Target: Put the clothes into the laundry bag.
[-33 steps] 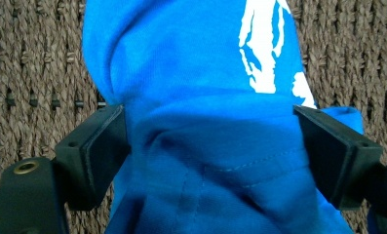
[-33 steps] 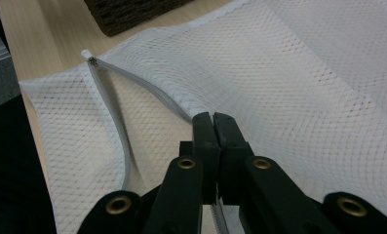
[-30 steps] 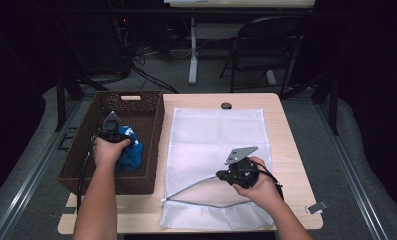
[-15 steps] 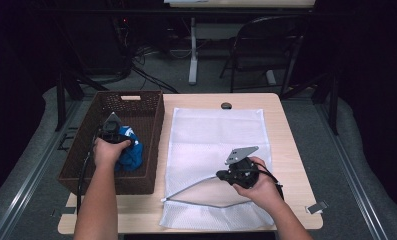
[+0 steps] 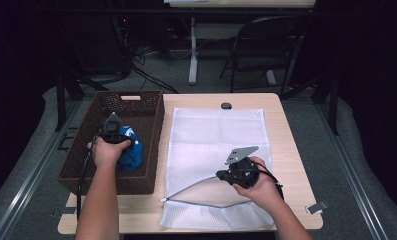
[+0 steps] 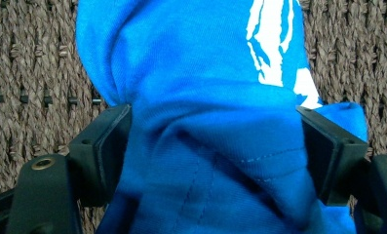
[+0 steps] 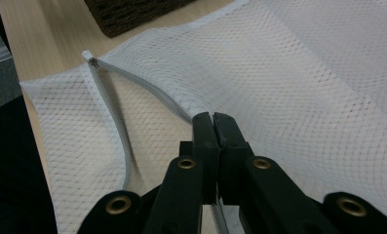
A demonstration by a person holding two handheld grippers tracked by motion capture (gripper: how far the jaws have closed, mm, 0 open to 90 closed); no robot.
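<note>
Right gripper, jaws pinched on the upper zipper edge of the mesh bag near the table's front edge, holds its mouth open; left gripper straddles the blue shirt in the basket, seemingly clamping it.

The shirt is soft matt blue knitted cloth inside the basket of rough brown woven fibre, and beside the basket lies a white mesh bag on the smooth pale wooden table.
</note>
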